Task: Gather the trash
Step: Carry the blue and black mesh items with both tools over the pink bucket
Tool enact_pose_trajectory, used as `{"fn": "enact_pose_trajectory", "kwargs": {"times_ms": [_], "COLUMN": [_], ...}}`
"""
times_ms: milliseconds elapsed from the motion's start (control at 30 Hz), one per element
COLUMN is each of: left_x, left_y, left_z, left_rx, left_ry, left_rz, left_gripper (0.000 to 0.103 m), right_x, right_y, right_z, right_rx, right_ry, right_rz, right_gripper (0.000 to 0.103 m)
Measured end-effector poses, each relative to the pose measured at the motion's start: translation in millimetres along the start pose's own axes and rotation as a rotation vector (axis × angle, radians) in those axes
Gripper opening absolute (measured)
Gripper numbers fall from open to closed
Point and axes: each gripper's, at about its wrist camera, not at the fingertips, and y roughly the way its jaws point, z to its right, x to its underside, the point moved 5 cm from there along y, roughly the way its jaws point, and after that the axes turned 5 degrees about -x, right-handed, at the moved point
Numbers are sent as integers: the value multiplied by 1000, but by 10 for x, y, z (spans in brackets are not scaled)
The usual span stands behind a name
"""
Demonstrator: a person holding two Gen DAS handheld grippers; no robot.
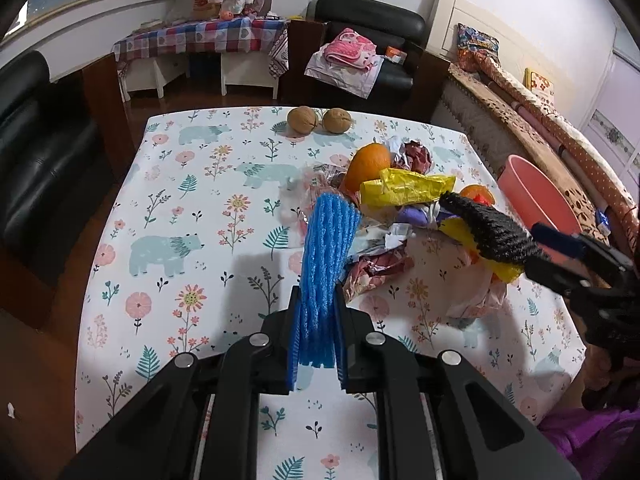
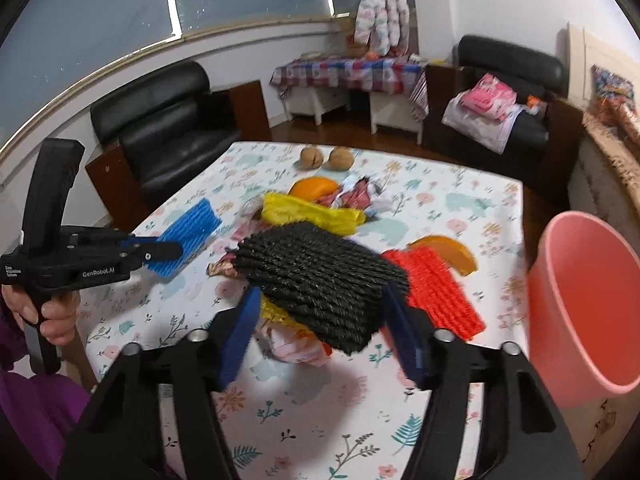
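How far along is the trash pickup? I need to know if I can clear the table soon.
Early: the pink bin looks empty. In hand: the left tongs pinch a blue foam net; the right tongs straddle a black foam net. Left: yellow bag, red net, orange peels, wrappers.

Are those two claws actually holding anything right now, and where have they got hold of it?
Left claw pinches the blue foam net by its near end. Right claw grips the black foam net across its near edge.
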Motion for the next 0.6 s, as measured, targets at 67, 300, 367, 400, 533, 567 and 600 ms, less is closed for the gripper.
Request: {"fn": "enact_pose_trajectory", "kwargs": {"times_ms": [67, 300, 367, 400, 533, 567, 600], "left_x": [-10, -23, -22, -24, -49, -59, -71], "left_y": [-21, -83, -97, -113, -178, -199, -215], "left_z": [-7, -22, -15, -1, 69, 91, 106], "left_rx": [-1, -5, -3, -1, 0, 0, 1], "left_ry": [1, -1, 3, 8, 26, 30, 34], "left_rz": [7, 20, 23, 25, 40, 46, 51], "left_gripper": [13, 13, 13, 13, 13, 13, 13], "right_x": [18, 74, 79, 79, 47, 41, 40], "right_y": [45, 78, 38, 4, -94, -129, -170], "right_z": [5, 30, 44, 46, 76, 89, 100], "right_rx": [-21, -61, -69, -70, -71, -71, -72], "right_ry": [18, 60, 72, 75, 86, 91, 97], "right_rz": [-19, -48, -35, -25, 11, 20, 31], "right_gripper": [49, 25, 23, 23, 23, 23, 23]}}
